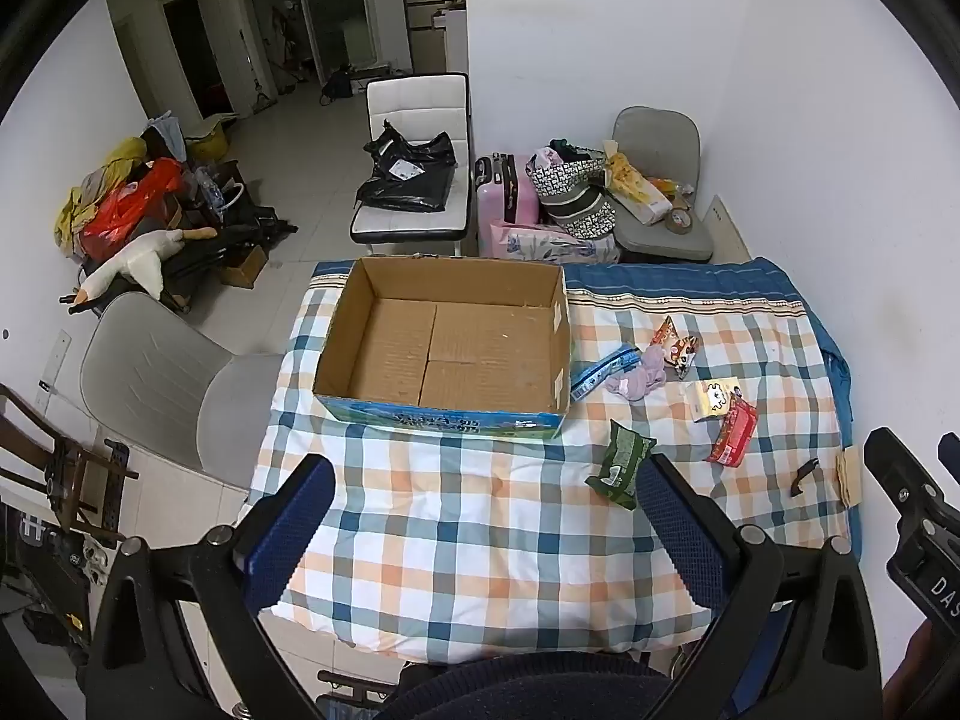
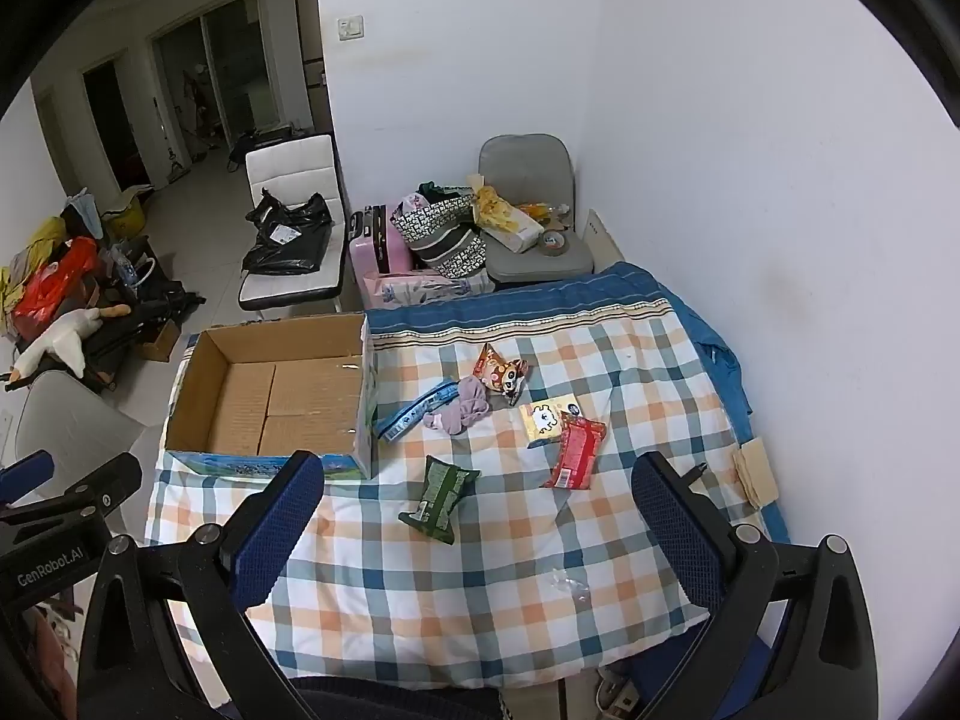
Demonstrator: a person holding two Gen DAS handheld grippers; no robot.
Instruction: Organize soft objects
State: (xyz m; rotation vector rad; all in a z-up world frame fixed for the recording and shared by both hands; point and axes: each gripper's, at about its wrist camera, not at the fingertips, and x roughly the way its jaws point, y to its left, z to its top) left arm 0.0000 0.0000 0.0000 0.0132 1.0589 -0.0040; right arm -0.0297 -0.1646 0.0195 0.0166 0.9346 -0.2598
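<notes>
An empty cardboard box [image 1: 444, 348] [image 2: 276, 402] stands on the checked cloth at the left. To its right lie a green packet [image 1: 621, 465] [image 2: 441, 495], a red packet [image 1: 733, 433] [image 2: 576, 450], a yellow-white pack [image 1: 711, 399] [image 2: 549, 417], a blue wrapper [image 1: 603, 369] [image 2: 414, 411], a lilac soft cloth [image 1: 642, 375] [image 2: 459, 411] and a cartoon-print pouch [image 1: 678, 345] [image 2: 501, 375]. My left gripper [image 1: 486, 528] is open and empty, held above the table's near edge. My right gripper [image 2: 480, 522] is open and empty, just short of the green packet.
The checked cloth [image 1: 480, 540] covers the table, against a white wall on the right. A grey chair [image 1: 156, 384] stands left of the table. Behind are a white chair with a black bag [image 1: 414, 180], a pink suitcase [image 1: 507, 192] and a second grey chair [image 1: 660, 180] with bags.
</notes>
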